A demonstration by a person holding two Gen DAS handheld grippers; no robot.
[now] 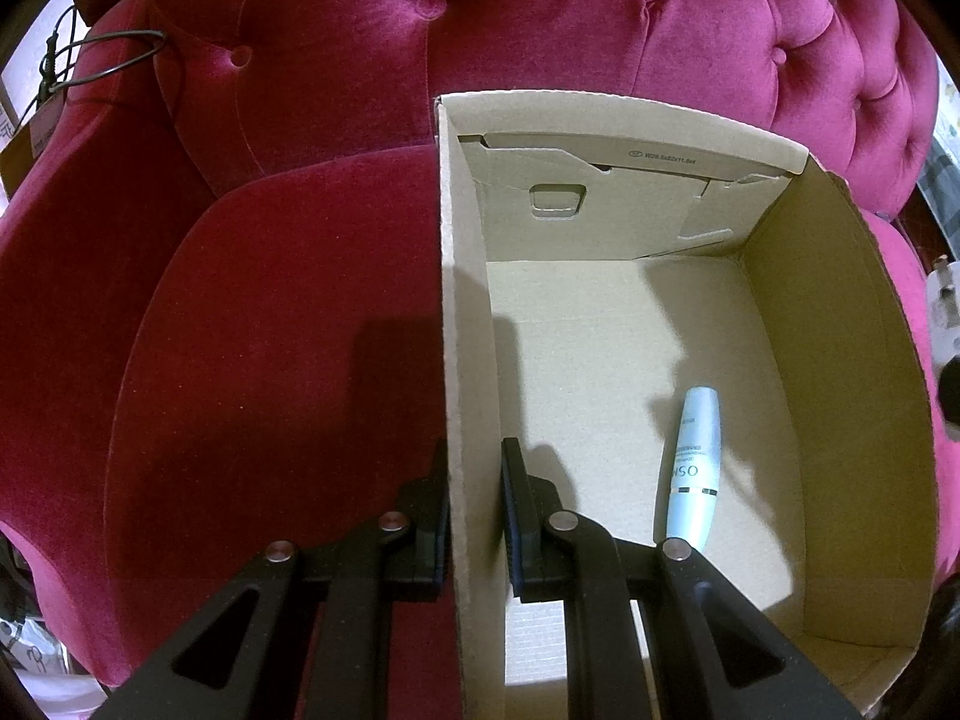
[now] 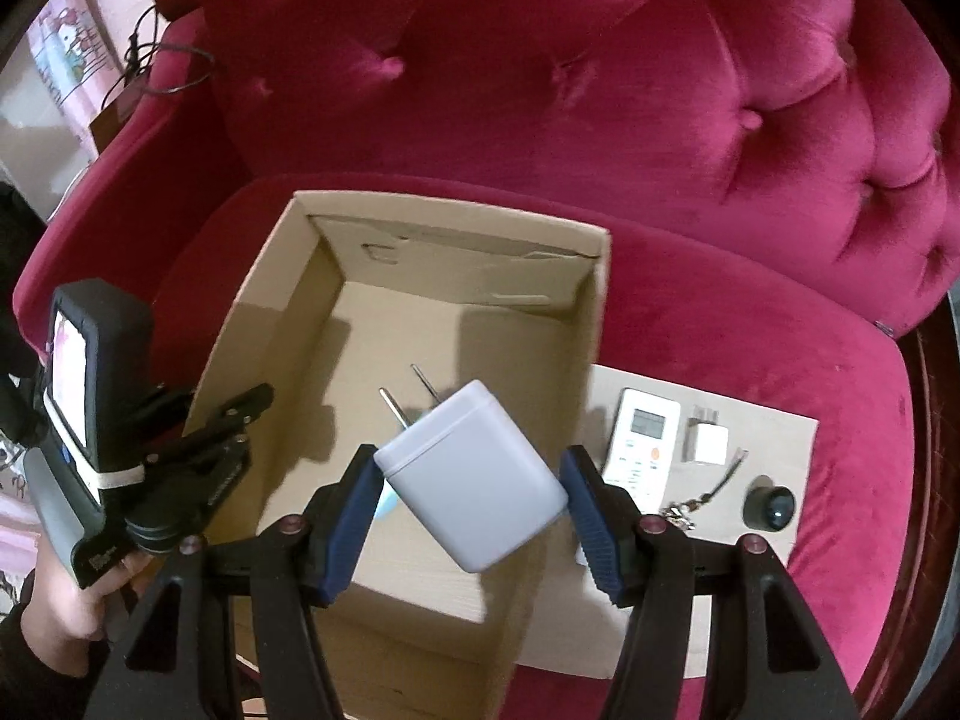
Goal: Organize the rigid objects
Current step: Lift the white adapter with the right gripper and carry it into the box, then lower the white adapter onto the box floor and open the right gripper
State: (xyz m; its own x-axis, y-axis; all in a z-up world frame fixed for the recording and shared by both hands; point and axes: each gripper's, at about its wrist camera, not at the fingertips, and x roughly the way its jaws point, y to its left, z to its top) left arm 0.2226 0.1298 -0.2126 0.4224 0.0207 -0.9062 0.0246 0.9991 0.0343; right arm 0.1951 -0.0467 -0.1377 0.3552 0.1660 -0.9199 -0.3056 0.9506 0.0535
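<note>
An open cardboard box (image 1: 840, 360) (image 2: 450, 204) sits on a crimson velvet armchair. My left gripper (image 1: 474, 516) is shut on the box's left wall, one finger outside and one inside; in the right wrist view the left gripper (image 2: 240, 420) shows at that wall, held by a hand. A pale blue tube (image 1: 696, 468) lies on the box floor. My right gripper (image 2: 474, 510) is shut on a white charger block (image 2: 474, 480) with two metal prongs. The block is tilted between the blue pads and hangs above the box.
Right of the box, a flat cardboard sheet (image 2: 780, 432) carries a white remote control (image 2: 642, 444), a small white plug adapter (image 2: 705, 441), a keychain (image 2: 690, 504) and a black round object (image 2: 771, 507). The tufted chair back (image 2: 600, 60) rises behind.
</note>
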